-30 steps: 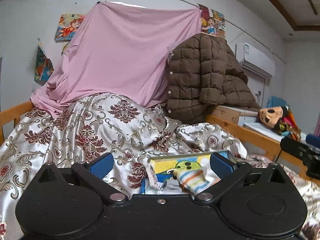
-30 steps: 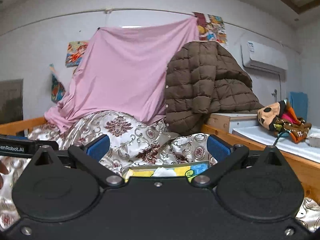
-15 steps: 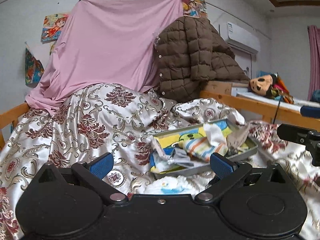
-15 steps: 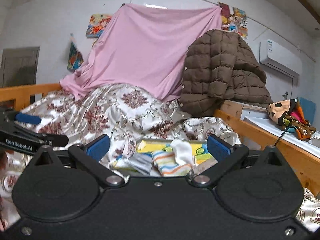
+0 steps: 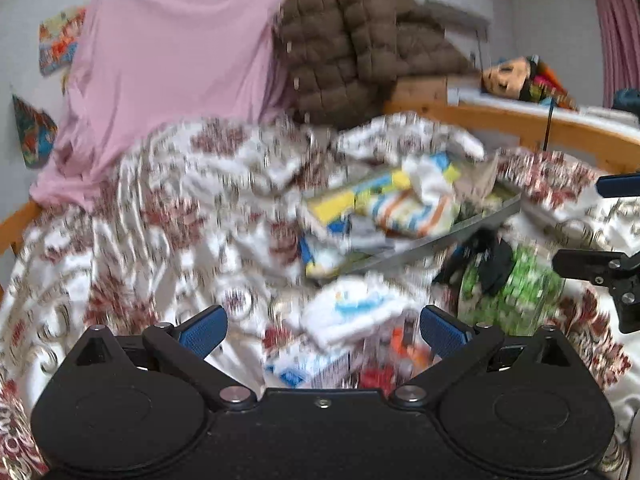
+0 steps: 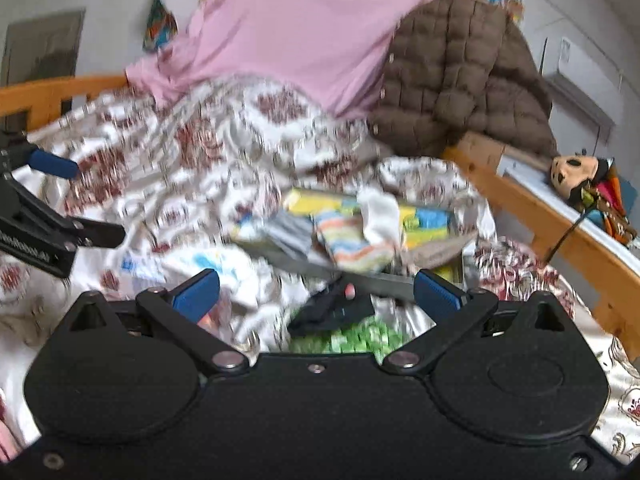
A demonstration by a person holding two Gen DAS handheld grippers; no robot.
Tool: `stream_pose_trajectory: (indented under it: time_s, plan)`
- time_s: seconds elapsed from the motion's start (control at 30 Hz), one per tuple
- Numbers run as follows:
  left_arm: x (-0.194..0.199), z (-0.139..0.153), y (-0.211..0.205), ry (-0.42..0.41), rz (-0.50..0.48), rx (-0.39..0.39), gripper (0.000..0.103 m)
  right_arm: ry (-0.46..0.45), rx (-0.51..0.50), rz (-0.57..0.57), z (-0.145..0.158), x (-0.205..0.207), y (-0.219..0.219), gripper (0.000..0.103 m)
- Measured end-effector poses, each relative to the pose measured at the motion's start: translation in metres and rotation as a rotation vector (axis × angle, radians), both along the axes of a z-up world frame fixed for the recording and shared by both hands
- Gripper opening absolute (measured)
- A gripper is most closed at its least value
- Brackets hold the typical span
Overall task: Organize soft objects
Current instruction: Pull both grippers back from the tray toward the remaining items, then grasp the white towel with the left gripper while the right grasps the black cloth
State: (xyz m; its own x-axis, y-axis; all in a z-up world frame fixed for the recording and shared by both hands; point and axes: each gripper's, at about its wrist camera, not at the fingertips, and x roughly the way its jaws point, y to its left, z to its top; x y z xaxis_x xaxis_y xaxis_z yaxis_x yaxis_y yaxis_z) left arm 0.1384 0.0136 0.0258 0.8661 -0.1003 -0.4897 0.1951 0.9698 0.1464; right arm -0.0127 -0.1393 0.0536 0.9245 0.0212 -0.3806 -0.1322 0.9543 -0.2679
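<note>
Both hand-held grippers (image 5: pixel 322 330) (image 6: pixel 316 290) gape above scattered socks (image 5: pixel 412 210).

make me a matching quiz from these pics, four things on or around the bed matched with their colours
Things:
1. hanging sheet
2. quilted jacket
3. gripper pads
4. bed rail

Colours:
A. blue
B. orange-brown wood
C. pink
D. dark brown

Pairs: 1-C, 2-D, 3-A, 4-B
</note>
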Motion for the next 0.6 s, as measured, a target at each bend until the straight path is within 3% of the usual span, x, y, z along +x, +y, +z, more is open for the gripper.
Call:
stream_pose_trajectory:
  time_s: [0.17, 0.27, 0.6]
  plan:
    - [0.023, -0.019, 0.007, 0.159, 0.056, 0.021, 0.102, 0.179, 0.037, -0.042, -0.019, 0.023, -0.004, 0.102]
    - [0.031, -0.027, 0.013, 0.219, 0.078, 0.005, 0.102, 0.223, 0.046, -0.047, -0.026, 0.029, -0.006, 0.102]
    - [0.048, -0.038, 0.009, 0.236, 0.085, 0.037, 0.102, 0.279, 0.040, -0.040, -0.040, 0.049, -0.005, 0.102]
